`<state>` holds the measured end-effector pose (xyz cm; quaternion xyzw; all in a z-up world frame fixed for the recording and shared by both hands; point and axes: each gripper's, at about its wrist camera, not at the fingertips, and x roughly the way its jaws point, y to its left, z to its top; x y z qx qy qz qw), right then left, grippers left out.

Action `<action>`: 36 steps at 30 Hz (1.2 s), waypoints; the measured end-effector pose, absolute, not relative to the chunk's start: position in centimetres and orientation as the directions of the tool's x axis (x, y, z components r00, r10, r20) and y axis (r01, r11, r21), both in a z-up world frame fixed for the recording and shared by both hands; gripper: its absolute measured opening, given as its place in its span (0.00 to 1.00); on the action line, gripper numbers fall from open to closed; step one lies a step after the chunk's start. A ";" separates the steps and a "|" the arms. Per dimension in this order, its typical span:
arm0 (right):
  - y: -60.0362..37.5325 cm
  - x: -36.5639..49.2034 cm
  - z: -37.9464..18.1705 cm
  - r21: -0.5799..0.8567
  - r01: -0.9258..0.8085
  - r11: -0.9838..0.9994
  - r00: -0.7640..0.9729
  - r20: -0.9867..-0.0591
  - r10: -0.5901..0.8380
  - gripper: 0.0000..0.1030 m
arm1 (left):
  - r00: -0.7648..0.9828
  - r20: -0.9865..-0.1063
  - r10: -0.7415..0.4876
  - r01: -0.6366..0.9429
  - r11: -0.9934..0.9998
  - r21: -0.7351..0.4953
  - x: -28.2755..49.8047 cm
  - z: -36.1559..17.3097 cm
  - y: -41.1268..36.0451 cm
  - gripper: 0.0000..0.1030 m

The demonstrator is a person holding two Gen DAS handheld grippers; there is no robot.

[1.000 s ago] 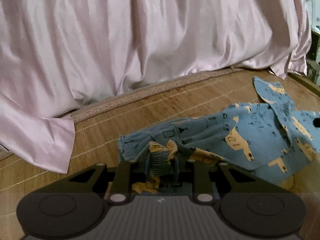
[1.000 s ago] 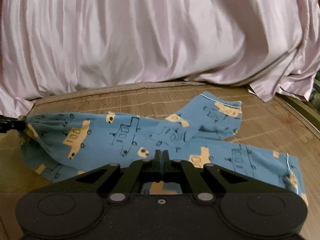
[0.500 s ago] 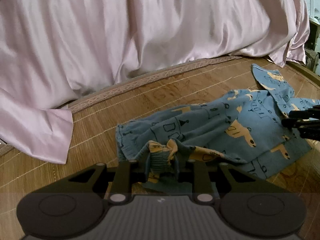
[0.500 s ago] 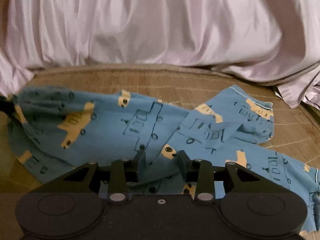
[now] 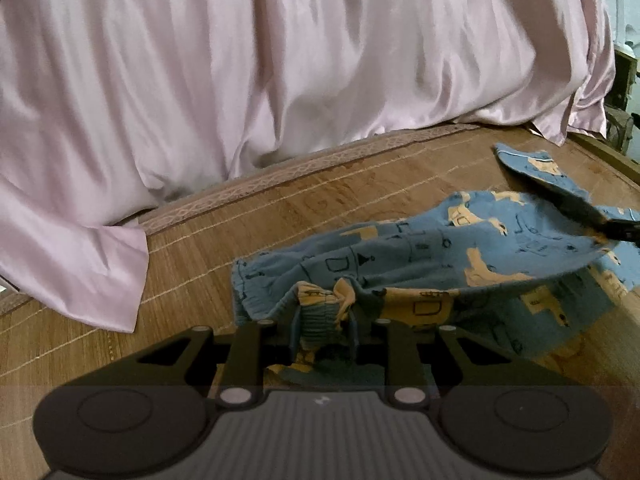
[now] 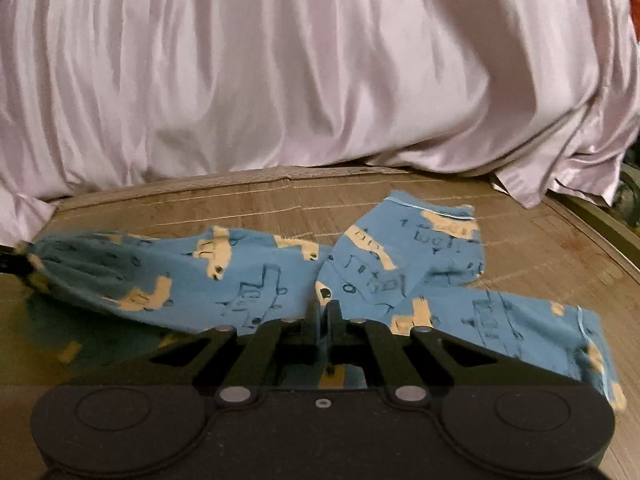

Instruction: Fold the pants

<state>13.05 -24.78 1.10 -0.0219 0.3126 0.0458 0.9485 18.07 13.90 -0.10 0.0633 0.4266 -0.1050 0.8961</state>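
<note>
Now the left gripper point(image 5: 323, 330) pinches the bunched waistband of the blue cotton pants with yellow trucks point(image 6: 248, 276) on the woven mat point(image 6: 532, 248); the right gripper point(image 6: 323, 320) pinches the middle. Pulling apart too hard might yank cloth loose.

Dim, warm indoor light in both views — the sheet point(image 5: 280, 60) shows soft sheen along its folds, brightest around 12 o'clock. Fisheye bending curves the edges, with black corners. The pants point(image 6: 240, 276) look slightly motion-blurred — shadows underneath are soft.
</note>
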 end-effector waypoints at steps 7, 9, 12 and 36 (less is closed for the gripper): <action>-24.1 12.4 -1.5 -0.030 -0.117 0.993 0.728 -0.682 0.065 0.02 | 0.591 -0.800 -0.106 0.283 0.956 0.083 17.2 -2.0 13.8 0.29; -24.1 12.5 -1.9 -0.031 -0.116 0.993 0.711 -0.701 0.061 0.04 | 0.583 -0.806 -0.103 0.275 0.958 0.077 17.2 -2.2 13.8 0.33; -24.0 12.2 -1.9 -0.054 -0.116 0.992 0.700 -0.713 0.043 0.17 | 0.575 -0.812 -0.096 0.278 0.957 0.084 16.5 -2.0 14.0 0.54; -23.7 12.3 -1.7 -0.085 -0.157 0.984 0.724 -0.687 0.056 0.72 | 0.452 -0.861 -0.231 -0.247 0.896 -0.370 19.4 -1.0 19.1 0.27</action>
